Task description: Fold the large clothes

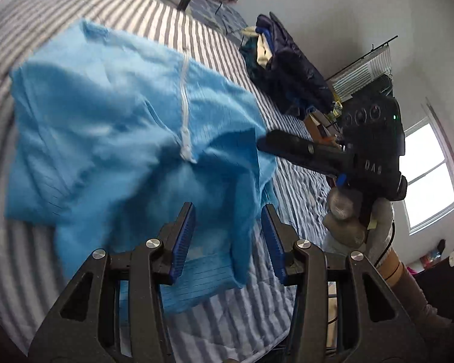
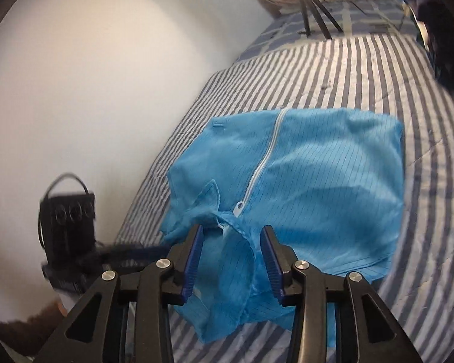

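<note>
Right wrist view shows me the light-blue pinstriped zip-front garment (image 2: 302,187) folded mid-frame on the grey-and-white striped bed (image 2: 333,69), my right tongs (image 2: 231,254) parted partway around its loose collar fabric, while my left tongs (image 1: 228,236) hover parted, gripping nothing.

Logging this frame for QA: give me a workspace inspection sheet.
Surface: bed with striped quilt, wrinkled.
Job's things: blue zip-front garment, partly folded, white zipper up, collar end bunched toward the grippers.
Clutter: dark clothes pile at the far edge of the bed; black tripod legs on it.
Grippers: left gripper open over the garment; right gripper open, loose collar fabric between its jaws, pads not pressing.
Cables: black cable near the gloved hand.
Surroundings: white wall; window.
</note>
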A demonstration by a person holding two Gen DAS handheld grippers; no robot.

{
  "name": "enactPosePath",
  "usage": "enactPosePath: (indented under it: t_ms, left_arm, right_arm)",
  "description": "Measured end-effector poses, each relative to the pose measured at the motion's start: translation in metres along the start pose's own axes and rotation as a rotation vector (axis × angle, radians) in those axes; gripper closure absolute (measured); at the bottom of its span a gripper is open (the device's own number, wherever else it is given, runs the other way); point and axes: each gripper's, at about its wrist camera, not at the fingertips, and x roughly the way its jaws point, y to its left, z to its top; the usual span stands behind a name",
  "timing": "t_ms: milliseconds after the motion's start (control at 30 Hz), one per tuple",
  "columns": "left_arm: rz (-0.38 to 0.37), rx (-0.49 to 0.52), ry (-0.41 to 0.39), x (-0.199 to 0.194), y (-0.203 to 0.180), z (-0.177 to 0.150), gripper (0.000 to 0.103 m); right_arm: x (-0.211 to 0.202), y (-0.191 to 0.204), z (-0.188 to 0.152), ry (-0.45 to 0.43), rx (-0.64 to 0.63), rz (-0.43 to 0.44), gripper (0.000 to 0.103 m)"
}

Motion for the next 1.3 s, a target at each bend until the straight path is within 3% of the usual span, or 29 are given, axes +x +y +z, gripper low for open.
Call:
enactPosePath:
  t_ms: [133,300,333,367,400,467,567,667,767,900,967,1000,1100,1167,1300]
  left_arm:
    - [0.008,-0.025,0.023,0.023,0.000,-0.004,0.058]
    - [-0.040,-0.066,0.043,0.038,0.006,-0.013,0.059]
    - [-0.042,-0.060,0.046,0.039,0.005,-0.015,0.071]
    - [-0.040,-0.047,0.054,0.041,0.003,-0.018,0.091]
    - [-0.033,-0.041,0.058,0.043,0.003,-0.018,0.098]
    - [-0.022,-0.020,0.061,0.046,0.000,-0.022,0.102]
    - [-0.019,-0.006,0.054,0.044,-0.002,-0.027,0.103]
    - [0.009,0.034,0.058,0.043,-0.007,-0.033,0.103]
    - [0.023,0.062,0.059,0.043,-0.012,-0.036,0.103]
    - [0.025,0.046,0.087,0.034,-0.016,-0.034,0.099]
    - [0.002,0.070,0.045,0.010,-0.021,-0.033,0.084]
    - [0.002,0.088,0.017,-0.002,-0.022,-0.031,0.082]
    - [0.060,0.114,-0.078,-0.034,-0.015,-0.018,0.081]
    - [0.114,0.062,-0.125,-0.047,0.006,0.005,0.081]
    - [0.141,0.016,-0.145,-0.048,0.035,0.034,0.081]
  right_arm:
    - [0.014,-0.020,0.003,-0.006,0.097,0.099,0.061]
    - [0.031,-0.030,-0.008,0.037,0.120,0.144,0.061]
    - [0.034,-0.030,-0.010,0.046,0.123,0.162,0.062]
    - [0.036,-0.031,-0.012,0.051,0.124,0.173,0.069]
    - [0.039,-0.030,-0.013,0.056,0.124,0.179,0.081]
    - [0.041,-0.028,-0.015,0.065,0.125,0.204,0.095]
    - [0.040,-0.018,-0.015,0.060,0.070,0.188,0.100]
    - [0.045,-0.025,-0.014,0.079,0.062,0.017,0.100]
    - [0.025,-0.023,-0.013,-0.021,0.045,-0.103,0.098]
    - [0.001,0.004,-0.017,-0.110,-0.048,-0.178,0.097]
    - [-0.007,0.022,-0.022,-0.123,-0.122,-0.188,0.097]
    - [-0.006,0.023,-0.022,-0.120,-0.142,-0.186,0.097]
    - [0.006,0.032,-0.020,-0.092,-0.194,-0.188,0.097]
    - [0.015,0.031,-0.018,-0.080,-0.191,-0.190,0.097]
    - [0.030,0.025,-0.016,-0.076,-0.145,-0.177,0.096]
